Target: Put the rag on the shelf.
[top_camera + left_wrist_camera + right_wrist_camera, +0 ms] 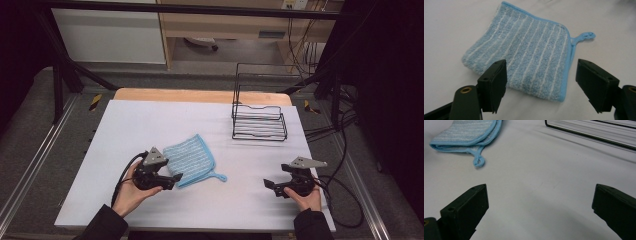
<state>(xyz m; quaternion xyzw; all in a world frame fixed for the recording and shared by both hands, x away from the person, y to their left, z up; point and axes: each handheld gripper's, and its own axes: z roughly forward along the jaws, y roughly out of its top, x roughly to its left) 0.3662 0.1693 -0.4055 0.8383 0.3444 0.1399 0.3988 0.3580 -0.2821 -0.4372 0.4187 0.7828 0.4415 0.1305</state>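
A folded blue cloth [190,157] with white stripes and a hanging loop lies flat on the white table [150,120], left of centre. My left gripper [175,181] sits at the cloth's near edge. In the left gripper view the cloth [529,57] lies just ahead of and partly between the jaws of the left gripper [541,75]; the jaws stand apart and the pads do not press on it. My right gripper [270,186] rests near the table's front right, open with nothing between its fingers. The right gripper view shows the right gripper [540,202] over bare table and the cloth [466,132] far off.
A black wire rack [260,122] stands at the back right of the table, and its lower bars [594,132] cross the top of the right gripper view. Cables trail off the table's right side [340,150]. A dark frame surrounds the table.
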